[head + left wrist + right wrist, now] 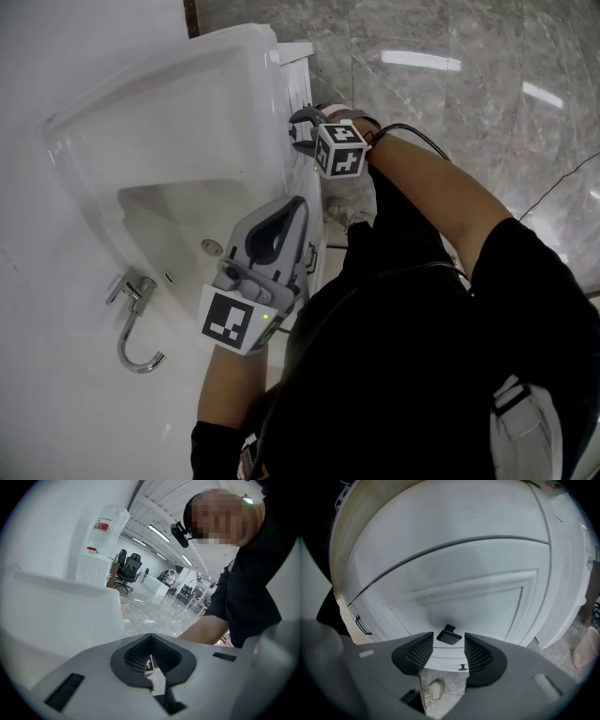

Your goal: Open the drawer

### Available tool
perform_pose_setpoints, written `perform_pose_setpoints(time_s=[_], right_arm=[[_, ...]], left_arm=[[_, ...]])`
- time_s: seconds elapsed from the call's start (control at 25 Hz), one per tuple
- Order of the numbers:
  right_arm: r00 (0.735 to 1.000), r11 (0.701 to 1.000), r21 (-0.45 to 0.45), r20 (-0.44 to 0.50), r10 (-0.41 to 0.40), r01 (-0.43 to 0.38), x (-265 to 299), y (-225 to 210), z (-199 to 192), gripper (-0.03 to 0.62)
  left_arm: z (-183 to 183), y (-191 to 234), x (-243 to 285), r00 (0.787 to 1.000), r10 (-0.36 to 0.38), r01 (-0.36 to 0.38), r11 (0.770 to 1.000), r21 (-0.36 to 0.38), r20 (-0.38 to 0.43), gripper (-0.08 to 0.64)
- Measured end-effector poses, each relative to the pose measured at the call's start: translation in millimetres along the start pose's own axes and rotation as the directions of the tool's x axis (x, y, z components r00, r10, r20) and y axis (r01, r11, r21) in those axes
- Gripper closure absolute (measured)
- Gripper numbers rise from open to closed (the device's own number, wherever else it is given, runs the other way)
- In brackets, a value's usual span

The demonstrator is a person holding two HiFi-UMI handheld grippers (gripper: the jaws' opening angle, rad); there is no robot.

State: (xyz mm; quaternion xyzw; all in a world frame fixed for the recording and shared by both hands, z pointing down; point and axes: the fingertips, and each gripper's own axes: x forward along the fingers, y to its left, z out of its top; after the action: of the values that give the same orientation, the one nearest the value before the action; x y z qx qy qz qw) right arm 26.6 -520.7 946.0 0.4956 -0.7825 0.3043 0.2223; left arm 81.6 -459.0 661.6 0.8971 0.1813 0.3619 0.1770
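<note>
Arm [427, 183] outstretched, right tool [448, 646] open-jawed at black drawer handle [449, 636].

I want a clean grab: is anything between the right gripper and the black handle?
Nothing. In the right gripper view the handle sits just ahead of the open right gripper, with only the white cabinet front behind it.

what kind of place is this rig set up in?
Likely a bathroom vanity mock-up inside an open-plan office or showroom: a white washbasin with a chrome faucet on a white cabinet, polished stone floor, and office chairs and a water dispenser beyond.
</note>
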Motion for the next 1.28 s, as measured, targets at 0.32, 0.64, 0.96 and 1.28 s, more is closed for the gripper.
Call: perform_pose_setpoints(time_s=[0.32, 0.64, 0.96, 1.28], right_arm=[[1.0, 1.0, -0.008, -0.002, -0.017, 0.017, 12.1, -2.7, 0.6, 0.417], [1.0, 1.0, 0.008, 0.002, -0.021, 0.021, 12.0, -2.1, 0.5, 0.427], [1.0, 1.0, 0.017, 0.001, -0.014, 0.014, 11.0, -2.0, 1.0, 0.433], [1.0, 1.0, 0.021, -0.001, -0.012, 0.012, 9.6, -2.0, 1.2, 0.437]], left_arm=[[-2.0, -0.2, -0.6, 1.0, -0.007, 0.007, 1.0, 0.006, -0.004, 0.565], [-2.0, -0.6, -0.8, 1.0, -0.015, 0.016, 1.0, 0.008, -0.004, 0.565], [-2.1, -0.6, -0.9, 1.0, -0.022, 0.022, 1.0, 0.005, -0.009, 0.565], [-2.3, 0.0, -0.7, 0.999, -0.029, 0.029, 1.0, -0.004, -0.015, 0.565]])
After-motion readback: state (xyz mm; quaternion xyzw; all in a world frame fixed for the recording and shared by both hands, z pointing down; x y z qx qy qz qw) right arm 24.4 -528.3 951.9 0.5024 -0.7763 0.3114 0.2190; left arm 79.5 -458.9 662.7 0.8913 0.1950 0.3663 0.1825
